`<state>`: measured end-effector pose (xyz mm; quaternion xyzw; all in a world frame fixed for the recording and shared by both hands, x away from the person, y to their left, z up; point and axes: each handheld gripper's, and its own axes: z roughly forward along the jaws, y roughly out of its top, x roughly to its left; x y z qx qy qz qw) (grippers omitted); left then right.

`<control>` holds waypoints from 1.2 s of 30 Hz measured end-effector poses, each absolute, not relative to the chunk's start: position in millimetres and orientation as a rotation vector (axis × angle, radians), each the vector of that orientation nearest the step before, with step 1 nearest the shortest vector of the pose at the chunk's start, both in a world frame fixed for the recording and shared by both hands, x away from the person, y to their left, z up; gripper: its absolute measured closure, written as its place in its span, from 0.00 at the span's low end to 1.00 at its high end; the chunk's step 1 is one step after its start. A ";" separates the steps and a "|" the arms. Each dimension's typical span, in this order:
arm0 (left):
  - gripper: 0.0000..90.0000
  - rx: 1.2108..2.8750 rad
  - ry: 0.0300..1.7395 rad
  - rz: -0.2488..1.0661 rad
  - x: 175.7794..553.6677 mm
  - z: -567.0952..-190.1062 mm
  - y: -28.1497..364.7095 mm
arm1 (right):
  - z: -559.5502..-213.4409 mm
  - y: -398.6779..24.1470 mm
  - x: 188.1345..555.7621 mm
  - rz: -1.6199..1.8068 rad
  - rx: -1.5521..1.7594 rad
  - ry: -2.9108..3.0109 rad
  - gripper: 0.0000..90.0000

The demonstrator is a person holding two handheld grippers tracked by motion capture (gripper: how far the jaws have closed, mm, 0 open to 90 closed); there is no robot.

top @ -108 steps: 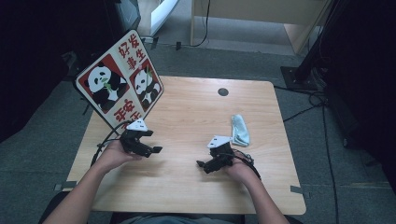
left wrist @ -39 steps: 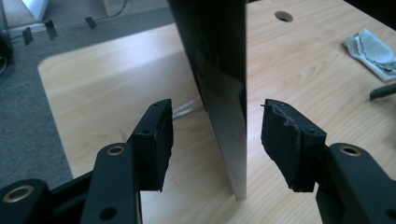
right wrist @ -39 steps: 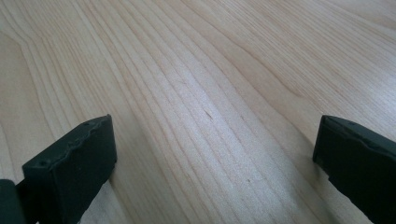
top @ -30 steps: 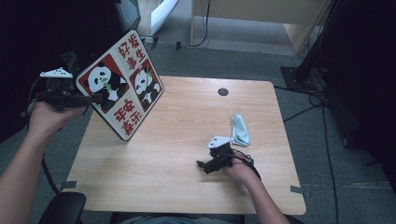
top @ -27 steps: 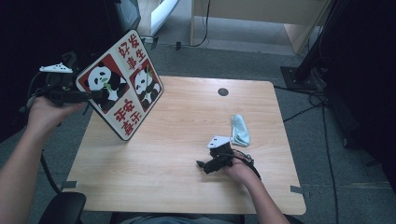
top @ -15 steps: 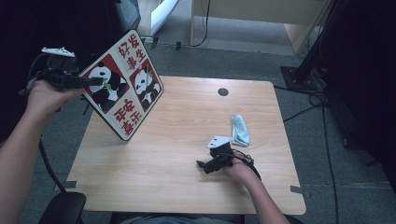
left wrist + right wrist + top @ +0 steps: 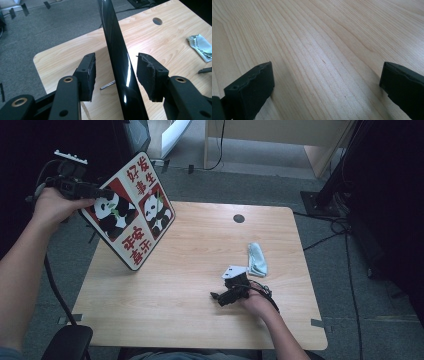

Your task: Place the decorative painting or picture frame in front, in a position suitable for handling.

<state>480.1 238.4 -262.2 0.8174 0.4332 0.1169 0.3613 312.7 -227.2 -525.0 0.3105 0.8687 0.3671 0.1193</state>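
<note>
My left tool has been closing around the panda board's thin edge with small gaps, my right tool wide over bare counter.

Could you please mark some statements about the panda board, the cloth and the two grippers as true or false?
1. The panda board lies flat on the table. False: it stands tilted at the table's left edge.
2. The board's edge sits between the jaws of the left gripper, with gaps at both pads. True; the jaws have just been closing.
3. The right gripper holds the light blue cloth. False: its jaws are open over bare wood, and the cloth lies apart beside it.
4. A round hole shows in the tabletop near the far edge. True.
5. The board shows two pandas. True.
</note>
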 end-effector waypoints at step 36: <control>0.80 2.277 1.182 0.111 546.0 -250.4 205.2 | -525.1 -229.9 302.7 1.076 0.907 2.539 0.00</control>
